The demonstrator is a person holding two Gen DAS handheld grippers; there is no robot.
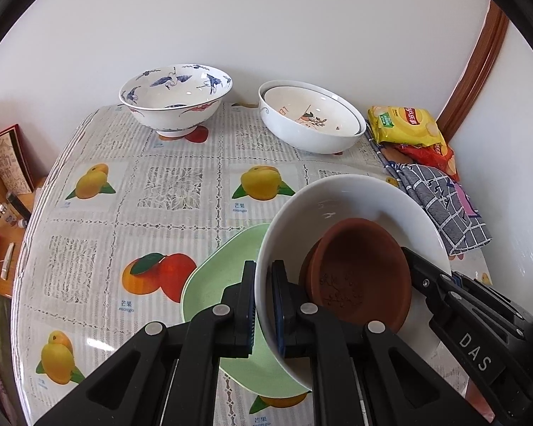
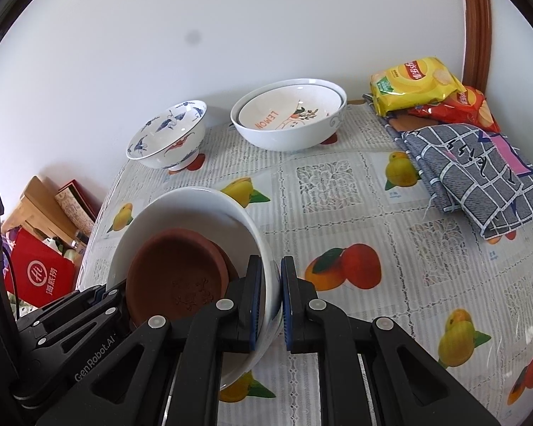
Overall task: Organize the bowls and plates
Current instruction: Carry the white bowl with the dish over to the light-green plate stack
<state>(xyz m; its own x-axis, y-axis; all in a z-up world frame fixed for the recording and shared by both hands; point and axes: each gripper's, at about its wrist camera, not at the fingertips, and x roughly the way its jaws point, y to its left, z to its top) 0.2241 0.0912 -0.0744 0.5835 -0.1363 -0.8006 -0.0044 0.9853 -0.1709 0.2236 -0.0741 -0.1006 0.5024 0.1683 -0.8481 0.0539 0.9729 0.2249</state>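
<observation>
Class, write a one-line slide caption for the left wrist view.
Two hand-held grippers clamp opposite rims of a white bowl holding a terracotta dish, above a green plate on a fruit-print tablecloth.

Setting: a home dining corner. Tabletop [image 1: 181, 209] under a fruit-print plastic cloth; crockery bowls [image 1: 176, 101] against a white wall; crisp packets [image 2: 414, 85]; folded checked cloth [image 2: 476, 174]; wooden door frame [image 2: 474, 25]; boxes and red bag [image 2: 41, 277] beside the table.

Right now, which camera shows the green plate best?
The left wrist view: the green plate lies on the table beneath the white bowl, partly covered. The right wrist view shows none of it; the bowl hides it.
</observation>
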